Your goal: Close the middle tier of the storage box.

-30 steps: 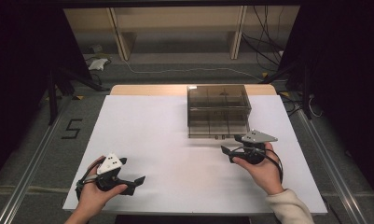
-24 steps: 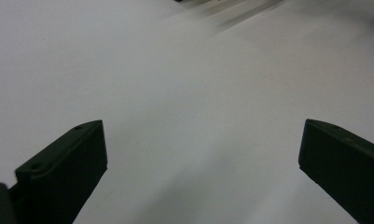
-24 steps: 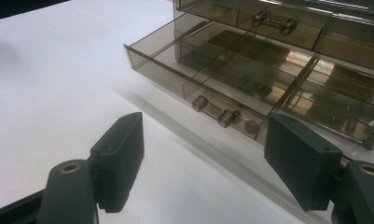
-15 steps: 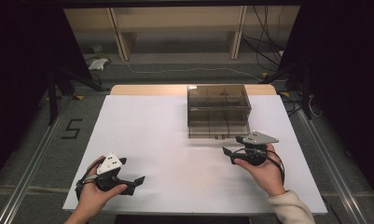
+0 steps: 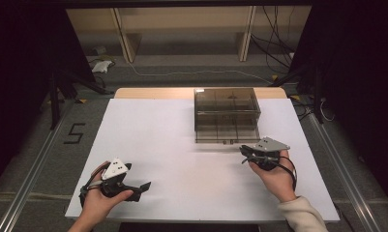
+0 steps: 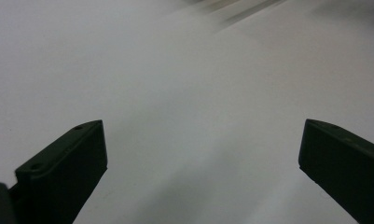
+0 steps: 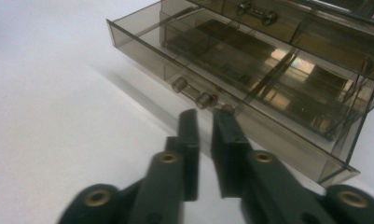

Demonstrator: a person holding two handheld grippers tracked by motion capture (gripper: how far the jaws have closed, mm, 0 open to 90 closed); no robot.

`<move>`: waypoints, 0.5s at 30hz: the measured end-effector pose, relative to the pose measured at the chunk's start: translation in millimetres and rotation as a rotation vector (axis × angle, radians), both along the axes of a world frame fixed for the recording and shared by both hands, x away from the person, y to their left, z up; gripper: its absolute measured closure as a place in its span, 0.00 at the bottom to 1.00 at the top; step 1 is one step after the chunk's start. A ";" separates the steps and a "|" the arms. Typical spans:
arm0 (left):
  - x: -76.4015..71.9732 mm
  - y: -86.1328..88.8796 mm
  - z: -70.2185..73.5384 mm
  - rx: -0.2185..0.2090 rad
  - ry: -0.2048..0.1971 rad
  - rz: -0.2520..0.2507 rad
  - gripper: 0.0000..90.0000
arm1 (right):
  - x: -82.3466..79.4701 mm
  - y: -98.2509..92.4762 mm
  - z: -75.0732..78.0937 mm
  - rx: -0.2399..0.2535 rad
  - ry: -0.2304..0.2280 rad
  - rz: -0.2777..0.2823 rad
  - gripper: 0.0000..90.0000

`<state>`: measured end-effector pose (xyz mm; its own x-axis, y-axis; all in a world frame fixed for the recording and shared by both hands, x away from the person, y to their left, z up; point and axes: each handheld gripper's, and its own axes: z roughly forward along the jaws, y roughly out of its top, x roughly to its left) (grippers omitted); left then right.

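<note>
A smoky clear plastic drawer box [image 5: 226, 102] stands at the table's far right centre, and its bottom drawer [image 7: 268, 93] is pulled out toward me. The drawer's small bar handle [image 7: 194, 94] lies just beyond my right gripper [image 7: 205, 119]. That gripper's jaws have just been closing and now stand shut with nothing between them. In the high view the right gripper [image 5: 245, 155] rests on the table just in front of the drawer. My left gripper [image 5: 136, 179] lies near the front left edge, and its jaws [image 6: 201, 149] are spread wide open over bare table.
The white table top [image 5: 172, 140] spreads between the two hands. Beyond its wooden far edge, the floor holds cables, stand legs and a low shelf. A metal rail [image 5: 32, 169] runs along the left side.
The right gripper's jaws have come together from wide apart. Both hands stay where they were, and the drawer has not moved.
</note>
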<state>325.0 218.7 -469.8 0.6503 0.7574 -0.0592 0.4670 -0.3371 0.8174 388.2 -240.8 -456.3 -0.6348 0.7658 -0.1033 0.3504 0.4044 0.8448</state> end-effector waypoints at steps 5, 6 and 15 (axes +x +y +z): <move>1.5 1.5 -0.1 -0.005 0.003 0.002 0.01 | 0.4 0.0 -0.1 0.003 0.023 -0.012 1.00; 1.5 0.8 0.1 -0.009 0.002 0.002 0.01 | 0.1 0.3 -0.2 0.003 0.029 -0.014 1.00; 0.1 1.5 0.4 -0.009 -0.005 -0.004 0.01 | 0.9 -0.5 -1.1 0.009 0.049 -0.058 1.00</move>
